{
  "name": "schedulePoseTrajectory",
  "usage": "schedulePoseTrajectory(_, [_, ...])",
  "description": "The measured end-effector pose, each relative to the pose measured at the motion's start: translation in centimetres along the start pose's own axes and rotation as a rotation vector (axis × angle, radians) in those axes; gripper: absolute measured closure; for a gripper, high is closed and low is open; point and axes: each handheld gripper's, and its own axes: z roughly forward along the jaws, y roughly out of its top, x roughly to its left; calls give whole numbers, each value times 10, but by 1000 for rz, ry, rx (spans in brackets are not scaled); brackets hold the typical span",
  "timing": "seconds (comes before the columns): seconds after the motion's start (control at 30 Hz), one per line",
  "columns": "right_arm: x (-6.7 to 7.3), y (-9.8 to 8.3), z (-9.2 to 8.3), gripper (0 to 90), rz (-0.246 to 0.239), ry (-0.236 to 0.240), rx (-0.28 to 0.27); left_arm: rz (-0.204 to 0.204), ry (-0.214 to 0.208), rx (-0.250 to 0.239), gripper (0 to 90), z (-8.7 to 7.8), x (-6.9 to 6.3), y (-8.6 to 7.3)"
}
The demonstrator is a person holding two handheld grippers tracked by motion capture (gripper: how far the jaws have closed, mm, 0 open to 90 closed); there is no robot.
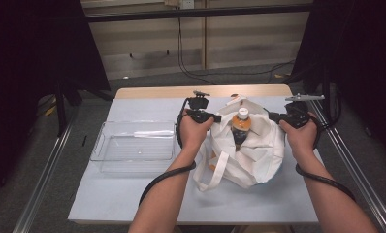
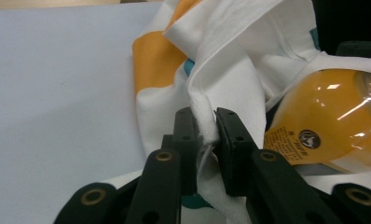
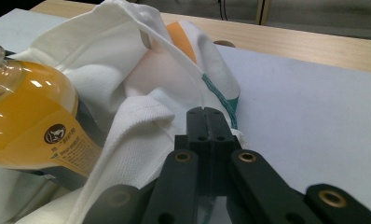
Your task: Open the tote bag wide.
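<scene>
**A:** What does the high view show?

**B:** A white cloth bag (image 1: 249, 150) lies on the pale worktop (image 1: 133, 194) with a bottle of orange drink (image 1: 240, 127) standing in its mouth. The left tool (image 1: 211, 117) and right tool (image 1: 273, 116) each hold one side of the opening. A clear plastic tray (image 1: 133, 145) sits to the left, apart from the bag.

**A:** And the left gripper view?

**B:** The left tool (image 2: 206, 128) is clamped on a fold of the bag's rim (image 2: 221, 70), with the bottle (image 2: 333, 121) just beside it.

**A:** The right gripper view?

**B:** The right tool (image 3: 206, 116) is closed on the opposite hem (image 3: 151, 116), the cloth caught low between the jaws.

**A:** What would do this step well?

**B:** Probably pulling both sides apart evenly and gently, so the bottle stays upright and neither hem slips.
</scene>
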Motion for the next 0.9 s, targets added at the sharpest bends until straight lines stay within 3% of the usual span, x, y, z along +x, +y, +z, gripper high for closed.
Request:
schedulePoseTrajectory(0.33, [-9,-11,6,900,21,-23,14,-11,54,4,802,-1,14,-2])
schedulePoseTrajectory(0.67, [-10,-10,7,895,20,-19,4,-4,30,-12,799,2,15,-5])
schedulePoseTrajectory(0.9, [-8,-1,-2,749,29,-37,9,8,25,-30,797,-2,12,-4])
